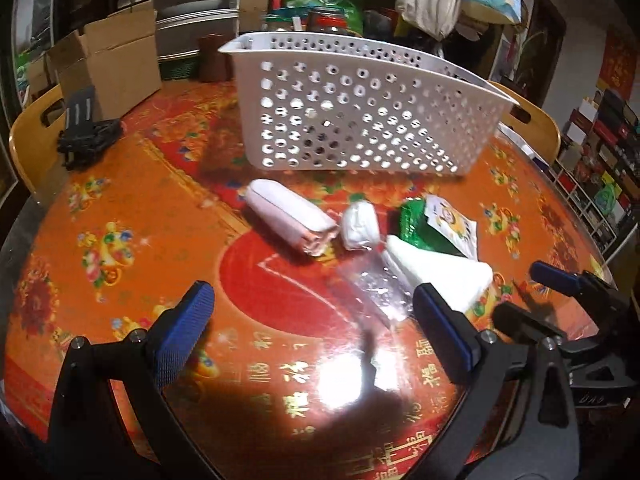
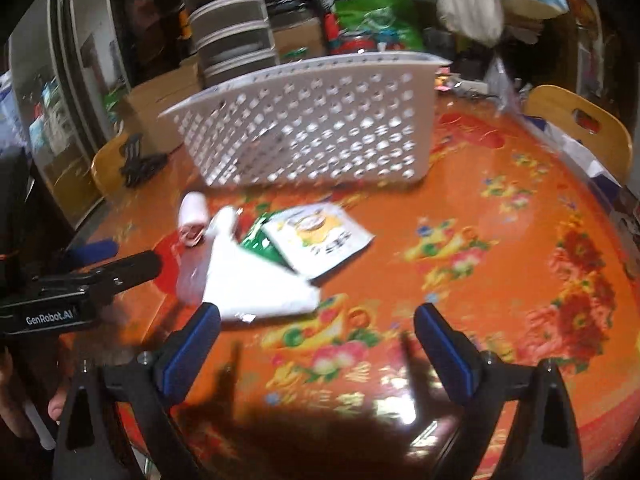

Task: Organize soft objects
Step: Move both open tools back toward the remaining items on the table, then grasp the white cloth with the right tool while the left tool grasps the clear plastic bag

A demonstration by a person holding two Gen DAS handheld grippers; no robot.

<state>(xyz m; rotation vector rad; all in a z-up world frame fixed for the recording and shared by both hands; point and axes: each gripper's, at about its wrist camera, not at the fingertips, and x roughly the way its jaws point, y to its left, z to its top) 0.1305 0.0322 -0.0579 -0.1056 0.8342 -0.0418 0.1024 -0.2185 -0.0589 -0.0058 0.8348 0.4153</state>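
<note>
Both claws hang wide apart and empty over the orange patterned counter (image 1: 120, 208): left claw (image 1: 316, 320), right claw (image 2: 318, 340). Just beyond them lies a white triangular pack (image 2: 256, 284) beside a crinkled clear bag (image 1: 372, 284), possibly overlapping it. Next come a green packet (image 1: 420, 224), a yellow-printed sachet (image 2: 320, 236), a small white roll (image 1: 360, 226) and a pink-white roll (image 1: 292, 216). Farthest stands the white perforated basket (image 1: 360, 120).

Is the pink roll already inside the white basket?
No, the pink roll lies on the table in front of the white basket.
</note>
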